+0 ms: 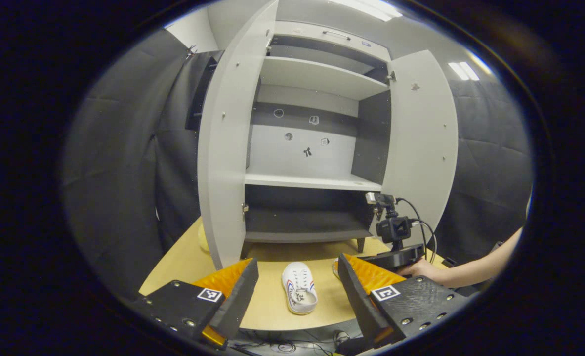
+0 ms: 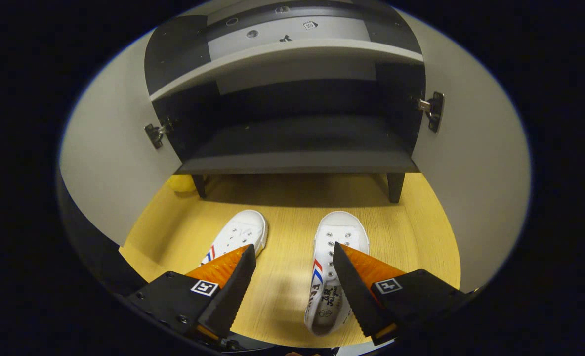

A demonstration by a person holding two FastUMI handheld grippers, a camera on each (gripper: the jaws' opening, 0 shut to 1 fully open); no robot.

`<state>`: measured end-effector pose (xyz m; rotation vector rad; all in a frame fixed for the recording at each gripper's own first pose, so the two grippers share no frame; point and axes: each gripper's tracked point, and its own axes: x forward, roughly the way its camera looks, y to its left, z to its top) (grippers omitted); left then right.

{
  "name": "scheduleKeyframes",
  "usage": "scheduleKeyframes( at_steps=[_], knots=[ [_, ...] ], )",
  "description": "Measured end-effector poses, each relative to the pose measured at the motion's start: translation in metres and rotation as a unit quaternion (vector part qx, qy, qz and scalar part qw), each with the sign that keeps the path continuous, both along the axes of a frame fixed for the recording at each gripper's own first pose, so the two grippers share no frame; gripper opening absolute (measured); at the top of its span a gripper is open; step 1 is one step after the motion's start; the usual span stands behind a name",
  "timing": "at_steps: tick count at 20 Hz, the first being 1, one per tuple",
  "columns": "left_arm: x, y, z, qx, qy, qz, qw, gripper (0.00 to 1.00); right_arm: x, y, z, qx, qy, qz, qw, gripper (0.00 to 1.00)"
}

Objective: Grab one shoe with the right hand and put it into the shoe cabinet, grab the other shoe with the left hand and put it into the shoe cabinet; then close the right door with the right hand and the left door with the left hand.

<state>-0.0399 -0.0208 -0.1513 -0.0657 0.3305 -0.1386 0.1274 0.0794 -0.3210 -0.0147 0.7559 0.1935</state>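
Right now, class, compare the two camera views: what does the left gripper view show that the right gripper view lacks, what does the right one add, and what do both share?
Left gripper view: the shoe cabinet's upper shelves, the right tongs farther off, and the hand holding them. Right gripper view: a second white sneaker by its open tongs, plus both door hinges. Shared: the open cabinet's bottom shelf, the wooden table, and the left white sneaker.

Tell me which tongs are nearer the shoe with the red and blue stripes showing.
Right. The right tongs hang low, open, one finger beside that shoe. The left tongs sit higher and farther back from the cabinet, open, facing the other shoe.
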Motion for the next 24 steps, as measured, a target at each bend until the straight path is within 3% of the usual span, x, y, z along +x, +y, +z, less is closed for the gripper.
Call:
scheduleKeyframes(
  at_steps=[2,3,4,7,8,9,10,11,13,14,17,18,20,21,24],
  knots=[
    [0.0,-0.002,-0.004,0.001,0.005,-0.001,1.0,0.93,0.002,-0.003,-0.017,-0.011,0.014,0.0,1.0,0.99],
    [0.001,-0.003,-0.006,0.003,0.007,-0.001,1.0,1.0,0.003,-0.004,-0.025,-0.014,0.019,0.0,1.0,0.99],
    [0.0,-0.004,-0.008,0.004,0.009,-0.002,1.0,0.93,0.003,-0.003,-0.034,-0.017,0.026,0.002,1.0,0.99],
    [0.002,-0.006,-0.013,0.007,0.014,-0.002,1.0,0.93,0.0,-0.003,-0.056,-0.039,0.044,0.012,0.998,0.99],
    [0.003,-0.007,-0.013,0.008,0.014,-0.002,1.0,0.86,0.0,-0.003,-0.063,-0.05,0.047,0.015,0.998,0.99],
    [0.004,-0.008,-0.012,0.008,0.013,-0.002,1.0,0.93,-0.001,-0.002,-0.066,-0.061,0.048,0.02,0.997,0.93],
    [0.005,-0.01,-0.011,0.008,0.011,-0.001,1.0,0.93,0.001,-0.004,-0.071,-0.08,0.045,0.023,0.995,0.98],
    [0.008,-0.011,-0.009,0.008,0.009,0.0,1.0,0.93,0.001,-0.006,-0.072,-0.103,0.043,0.03,0.993,0.93],
    [0.01,-0.011,-0.006,0.008,0.006,0.004,1.0,0.93,0.001,-0.009,-0.076,-0.142,0.039,0.04,0.988,0.95],
    [0.013,-0.011,-0.004,0.006,0.002,0.004,1.0,0.93,0.004,-0.02,-0.072,-0.174,0.033,0.034,0.984,0.9],
    [0.018,-0.01,0.002,0.012,-0.005,0.002,1.0,0.93,0.006,-0.026,-0.072,-0.183,0.034,0.021,0.982,0.36],
    [0.019,-0.01,0.003,0.015,-0.009,0.001,1.0,0.93,0.005,-0.03,-0.068,-0.191,0.035,0.019,0.981,0.4],
    [0.019,-0.009,0.006,0.019,-0.013,0.002,1.0,0.93,0.005,-0.03,-0.069,-0.186,0.045,0.023,0.981,0.24],
    [0.018,-0.009,0.008,0.02,-0.015,0.004,1.0,0.93,0.003,-0.029,-0.066,-0.182,0.047,0.023,0.982,0.24],
    [0.016,-0.006,0.01,0.014,-0.018,0.012,1.0,0.93,0.002,-0.03,-0.072,-0.179,0.06,0.028,0.982,0.03]
  ],
)
